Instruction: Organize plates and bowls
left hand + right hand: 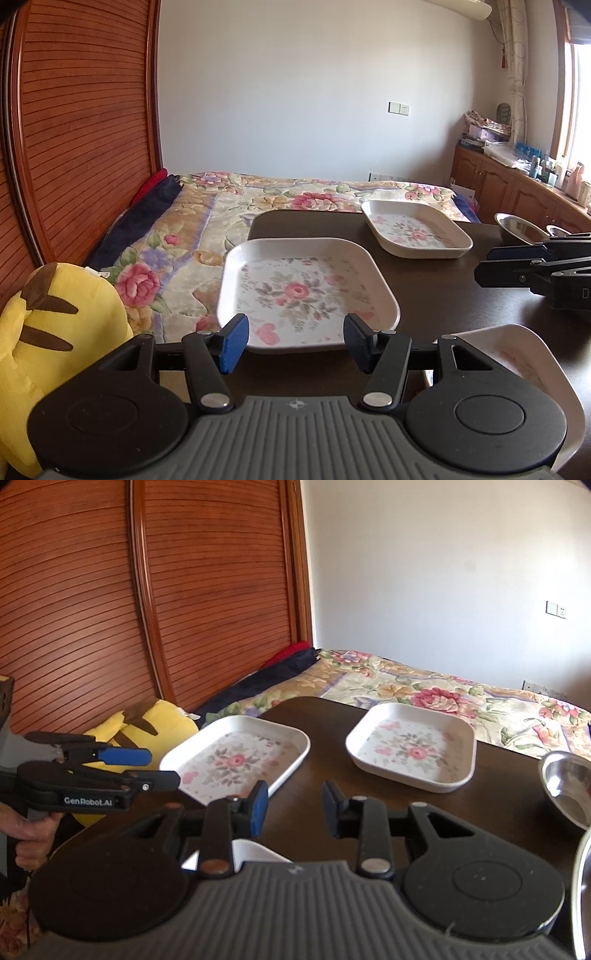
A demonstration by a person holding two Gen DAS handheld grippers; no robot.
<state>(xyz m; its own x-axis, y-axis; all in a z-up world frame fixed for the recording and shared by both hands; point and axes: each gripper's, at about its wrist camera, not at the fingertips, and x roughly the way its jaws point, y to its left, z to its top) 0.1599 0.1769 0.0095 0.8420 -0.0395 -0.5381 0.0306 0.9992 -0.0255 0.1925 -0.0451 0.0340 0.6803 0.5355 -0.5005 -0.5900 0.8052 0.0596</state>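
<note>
Daylight from the window (580, 110) (blown out) brightens the room; fisheye bending curves the edges.

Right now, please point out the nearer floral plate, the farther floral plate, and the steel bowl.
nearer floral plate (303, 291), left wrist view, on the rose in its middle
farther floral plate (417, 230), left wrist view, on its printed floor
steel bowl (569, 786), right wrist view, on its inner wall

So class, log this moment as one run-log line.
left gripper: open, facing near floral plate | right gripper: open, empty | far floral plate: untouched
</note>
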